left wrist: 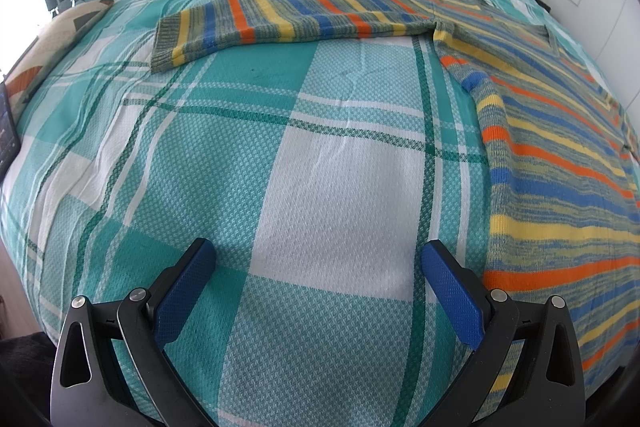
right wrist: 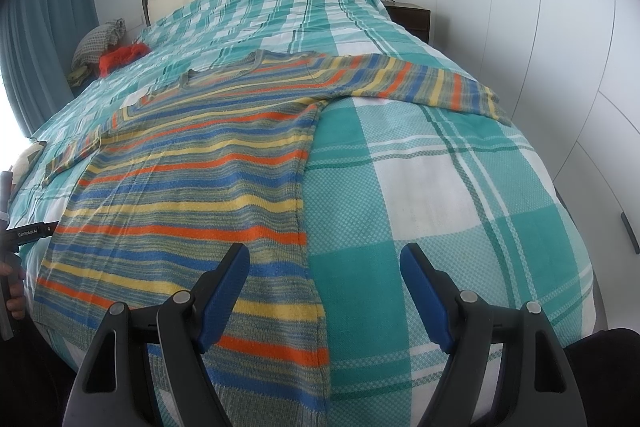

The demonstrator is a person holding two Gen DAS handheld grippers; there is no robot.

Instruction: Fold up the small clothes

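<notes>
A striped knit sweater (right wrist: 192, 179) in orange, yellow, blue and grey lies flat on the bed, sleeves spread out to both sides. In the left wrist view its body (left wrist: 560, 163) is at the right and one sleeve (left wrist: 288, 19) stretches left across the bed. My left gripper (left wrist: 318, 259) is open and empty, above bare bedspread just left of the sweater's side edge. My right gripper (right wrist: 324, 263) is open and empty, above the sweater's lower right edge near the hem. The other sleeve (right wrist: 420, 83) reaches right.
The bed has a teal and white checked bedspread (right wrist: 440, 195). A red cloth (right wrist: 120, 57) and a grey checked bundle (right wrist: 98, 41) lie at the far left by the headboard. A patterned cushion (left wrist: 52, 39) sits at the left edge. White wardrobe doors (right wrist: 560, 27) stand to the right.
</notes>
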